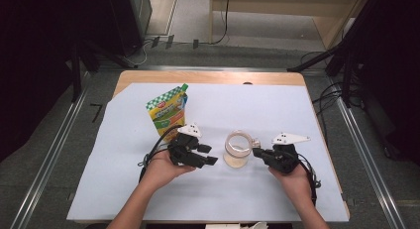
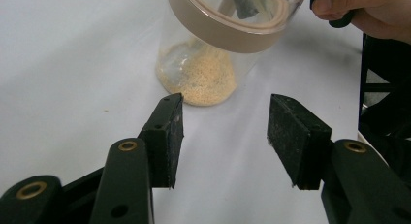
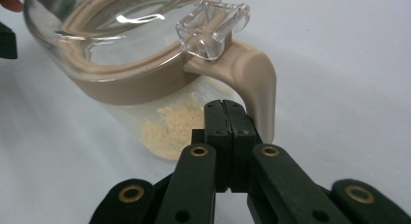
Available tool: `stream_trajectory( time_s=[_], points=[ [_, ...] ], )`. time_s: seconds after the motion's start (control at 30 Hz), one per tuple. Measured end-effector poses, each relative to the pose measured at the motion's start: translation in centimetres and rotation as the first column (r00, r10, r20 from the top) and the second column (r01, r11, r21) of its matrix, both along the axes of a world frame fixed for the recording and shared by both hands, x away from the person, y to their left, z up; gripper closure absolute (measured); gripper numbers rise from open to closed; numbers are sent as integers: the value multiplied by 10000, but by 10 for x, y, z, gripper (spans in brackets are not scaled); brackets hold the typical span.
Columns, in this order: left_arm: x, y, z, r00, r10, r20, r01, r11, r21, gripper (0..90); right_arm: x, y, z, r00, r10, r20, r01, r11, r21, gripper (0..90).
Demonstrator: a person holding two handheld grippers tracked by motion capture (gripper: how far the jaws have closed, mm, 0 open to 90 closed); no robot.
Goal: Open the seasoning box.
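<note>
Clear jar (image 1: 236, 149) with yellowish powder (tan rim, tan handle) stands mid-desk (image 1: 267, 110) between both grippers. Left gripper (image 2: 224, 132) fingers spread, empty, just short of the jar. Right gripper (image 3: 227, 118) fingers pressed together beside the handle (image 3: 257, 83). Green pouch (image 1: 168, 111) behind left.

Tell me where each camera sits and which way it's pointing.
High view: above the person's side, looking forward and down on the table; forearms and both grippers show.
Left gripper view: rides the left gripper, facing the jar between open jaws.
Right gripper view: rides the right gripper, jaws shut, beside the jar's handle.
Shared: all see the jar with yellow powder.
</note>
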State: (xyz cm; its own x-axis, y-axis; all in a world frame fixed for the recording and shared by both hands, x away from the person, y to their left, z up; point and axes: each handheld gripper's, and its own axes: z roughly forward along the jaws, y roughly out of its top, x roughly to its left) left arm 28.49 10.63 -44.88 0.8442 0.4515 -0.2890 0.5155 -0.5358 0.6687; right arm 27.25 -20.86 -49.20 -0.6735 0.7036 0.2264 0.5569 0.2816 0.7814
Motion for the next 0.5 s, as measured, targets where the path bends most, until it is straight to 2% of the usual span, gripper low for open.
stream_trajectory(
  time_s=[0.13, 0.27, 0.33, 0.43, 0.5],
  points=[
    [2, -2, -1, 9999, 118, 45, -117, 9997, -194, 497, 7, -2, 2, 9999, 101, -64, -102, 9999, -50, 900],
    [5, -3, -1, 9997, 155, 171, -153, 9998, -160, 518, 6, -6, 11, 9995, 324, 25, -324, 9995, 32, 900],
    [5, -4, -1, 9996, 140, 248, -134, 9997, -225, 512, 5, -8, 13, 9993, 386, -15, -386, 9993, -9, 900],
    [6, -5, 1, 9991, 77, 414, -70, 9998, -172, 489, 4, -14, 16, 9988, 416, -240, -411, 9990, 201, 900],
    [6, -5, 2, 9993, 42, 383, -28, 9993, -368, 463, 2, -20, 19, 9993, 310, -217, -304, 9992, 273, 900]
  ],
)
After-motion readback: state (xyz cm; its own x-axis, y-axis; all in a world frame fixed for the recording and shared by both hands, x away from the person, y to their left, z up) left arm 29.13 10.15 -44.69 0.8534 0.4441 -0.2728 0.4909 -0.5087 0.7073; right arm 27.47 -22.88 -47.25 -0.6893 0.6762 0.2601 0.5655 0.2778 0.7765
